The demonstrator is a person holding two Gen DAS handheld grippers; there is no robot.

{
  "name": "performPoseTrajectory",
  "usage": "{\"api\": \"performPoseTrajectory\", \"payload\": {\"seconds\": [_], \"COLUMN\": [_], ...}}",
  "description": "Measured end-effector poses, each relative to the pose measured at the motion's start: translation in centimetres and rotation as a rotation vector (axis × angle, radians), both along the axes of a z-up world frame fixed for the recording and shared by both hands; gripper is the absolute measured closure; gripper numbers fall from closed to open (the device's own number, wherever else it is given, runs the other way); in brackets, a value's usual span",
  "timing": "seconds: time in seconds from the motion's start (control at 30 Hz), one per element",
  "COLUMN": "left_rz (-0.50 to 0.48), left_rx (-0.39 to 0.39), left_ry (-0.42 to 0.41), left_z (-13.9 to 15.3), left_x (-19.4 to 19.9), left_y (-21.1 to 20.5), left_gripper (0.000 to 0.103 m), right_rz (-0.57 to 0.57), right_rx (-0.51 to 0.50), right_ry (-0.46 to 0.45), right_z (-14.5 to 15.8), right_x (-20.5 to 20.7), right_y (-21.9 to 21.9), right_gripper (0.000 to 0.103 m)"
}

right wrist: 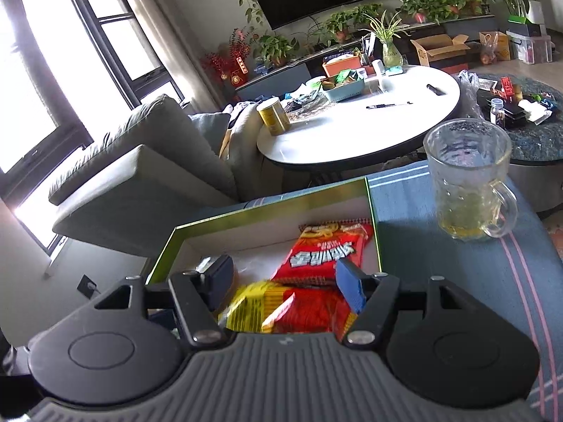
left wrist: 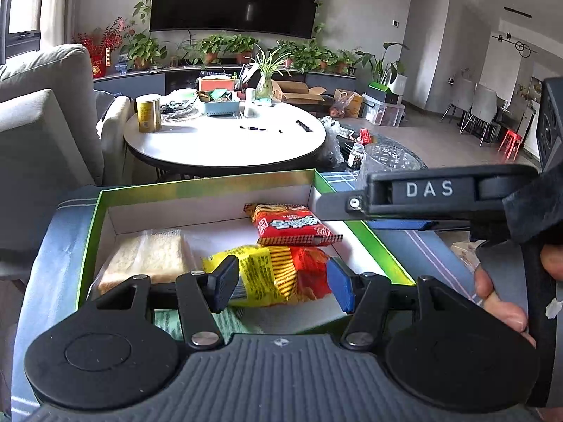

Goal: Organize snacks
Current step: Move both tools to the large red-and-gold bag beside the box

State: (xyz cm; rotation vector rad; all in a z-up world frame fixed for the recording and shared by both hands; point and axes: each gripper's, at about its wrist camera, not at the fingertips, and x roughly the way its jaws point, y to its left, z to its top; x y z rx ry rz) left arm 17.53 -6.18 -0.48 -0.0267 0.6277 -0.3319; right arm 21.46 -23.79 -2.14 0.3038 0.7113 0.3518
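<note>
We see both the left gripper (left wrist: 281,285) and right gripper (right wrist: 283,286) parted, gripping nothing, poised over the yellow snack packet (left wrist: 267,274) lying inside the green-rimmed box (left wrist: 197,188).

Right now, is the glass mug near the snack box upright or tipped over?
Upright. The glass mug stands on its base on the striped cloth, rim facing up, with a little yellowish liquid settled at the bottom.
</note>
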Motion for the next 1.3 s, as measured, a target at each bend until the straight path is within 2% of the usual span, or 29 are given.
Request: {"api": "performPoseTrajectory", "payload": {"seconds": [0.17,0.3,0.4,0.67,0.87,1.3], "left_rz": [-0.009,-0.048,-0.064,-0.147,-0.176,-0.196], "left_rx": [0.002,-0.011,-0.007,-0.029,-0.022,-0.004], "left_ry": [0.012,0.048,0.07,0.122,0.132,0.155], "left_z": [-0.5,-1.3,-2.1,-3.4,-3.7,-4.2], "left_x": [-2.1,-3.2,-4.0,-6.2,-7.5,-7.8], "left_y": [0.4,0.2,-0.3,-1.5,-2.4,-3.6], "left_gripper": [0.05,0.05,0.05,0.05,0.049,0.041], "right_rz": [-0.009,-0.029,-0.051,-0.055,-0.089,-0.084], "right_rx": [-0.023,-0.045,-0.066,-0.076,-0.06,-0.007], "right_ry": [0.021,0.047,0.047,0.085,0.181,0.214], "right_z": [-0.7,-1.6,-1.8,-2.9,-5.6,-6.6], "right_x": [-1.6,-3.3,-4.6,-7.4,-8.1,-9.0], "right_y": [-0.8,-1.4,-1.8,-2.7,-3.3,-4.4], "right_gripper": [0.041,0.041,0.037,0.037,0.037,0.03]}}
